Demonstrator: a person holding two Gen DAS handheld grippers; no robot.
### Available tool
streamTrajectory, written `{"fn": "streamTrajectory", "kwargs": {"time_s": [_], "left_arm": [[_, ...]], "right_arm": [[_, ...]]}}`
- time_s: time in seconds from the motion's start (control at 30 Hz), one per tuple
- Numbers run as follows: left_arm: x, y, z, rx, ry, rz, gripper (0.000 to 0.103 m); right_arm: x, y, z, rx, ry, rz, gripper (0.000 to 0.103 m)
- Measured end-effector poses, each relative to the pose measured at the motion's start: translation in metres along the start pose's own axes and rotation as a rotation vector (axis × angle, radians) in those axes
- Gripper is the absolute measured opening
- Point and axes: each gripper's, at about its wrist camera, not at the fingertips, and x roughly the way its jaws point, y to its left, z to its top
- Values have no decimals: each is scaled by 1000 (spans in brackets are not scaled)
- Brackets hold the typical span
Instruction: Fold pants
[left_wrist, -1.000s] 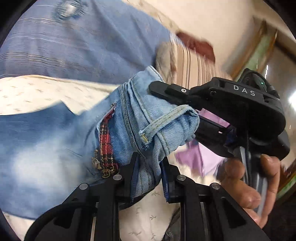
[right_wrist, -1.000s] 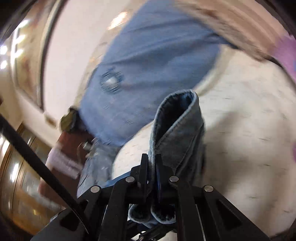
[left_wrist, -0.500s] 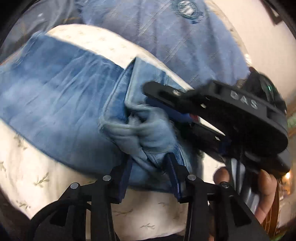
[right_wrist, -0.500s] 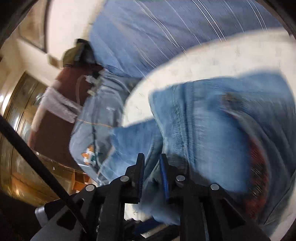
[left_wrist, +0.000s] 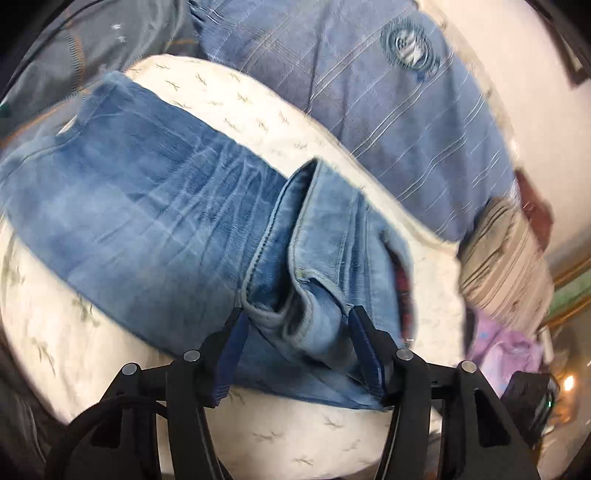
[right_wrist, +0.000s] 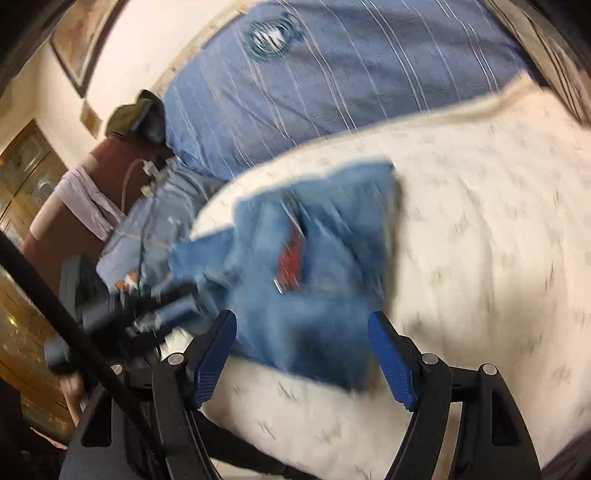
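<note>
Left wrist view: left gripper (left_wrist: 295, 332) angles downward, jaws opening around the bunched hem of faded blue denim pants (left_wrist: 147, 221). Right gripper (right_wrist: 301, 339) likewise opening, released, over the pants on a white leaf-print bedsheet (right_wrist: 480, 240); striped blue pillow (right_wrist: 332, 74) behind.

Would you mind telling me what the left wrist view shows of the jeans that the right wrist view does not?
Only the left wrist view shows the long flat leg panel and the cuffed hem bunched between the left claw, whose jaws are opening. Only the right wrist view shows the red patch plainly, and the left claw from outside, though blurred; the right claw is opening over the fabric. Both share the folded jeans on the white patterned sheet, with the blue striped pillow behind.
</note>
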Motion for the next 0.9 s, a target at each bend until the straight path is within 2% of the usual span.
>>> {"fn": "streamTrajectory", "kwargs": {"time_s": [0.03, 0.1, 0.13, 0.17, 0.27, 0.3, 0.4, 0.43, 0.47, 0.5, 0.53, 0.6, 0.63, 0.67, 0.7, 0.73, 0.77, 0.8, 0.83, 0.87, 0.9], "left_arm": [[5, -1, 2, 19, 6, 6, 53], [10, -1, 3, 43, -9, 35, 39], [11, -2, 3, 48, -16, 41, 27], [8, 0, 2, 49, -20, 42, 24], [-11, -6, -9, 70, -47, -20, 8], [-20, -6, -10, 77, -62, -46, 8], [-17, -3, -22, 121, -50, 1, 8], [-9, 0, -26, 121, -30, 33, 7], [-7, 4, -26, 88, -16, 23, 7], [-11, 2, -26, 71, -27, -6, 7], [-21, -1, -25, 90, -59, -21, 7], [-22, -8, -24, 143, -86, 19, 8], [-15, -6, -24, 144, -64, 37, 9], [0, -1, -26, 131, -14, 68, 12], [5, 2, -29, 119, -5, 80, 13], [3, 1, -30, 121, -23, 89, 15], [0, -4, -32, 148, -40, 100, 18], [-5, -11, -33, 187, -57, 116, 22], [-11, -17, -35, 207, -76, 138, 34], [-15, -21, -38, 216, -104, 146, 37], [-26, -24, -39, 214, -154, 128, 37]], "right_arm": [[2, -5, -5, -1, 29, -7, 76], [12, 4, -6, -72, 60, -74, 76], [16, 11, -7, -127, 70, -94, 76], [22, 16, -10, -173, 95, -114, 75], [32, 20, -20, -243, 128, -245, 71], [33, 19, -20, -241, 130, -265, 53], [36, 9, -18, -172, 142, -239, 44], [38, 7, -18, -173, 151, -254, 35], [39, 8, -17, -185, 160, -271, 31], [32, 7, -15, -175, 155, -267, 23], [22, 7, -10, -139, 134, -240, 21], [1, -1, -7, -74, 76, -148, 22], [6, -8, -7, -50, 94, -126, 22], [15, -13, -9, -38, 129, -136, 22], [30, -18, -14, -39, 190, -168, 25], [38, -20, -18, -45, 222, -172, 27], [35, -19, -17, -42, 209, -165, 30], [27, -16, -14, -39, 191, -143, 36], [18, -14, -11, -41, 168, -117, 40], [8, -12, -8, -47, 138, -94, 43], [-1, -12, -5, -52, 118, -65, 56]]}}
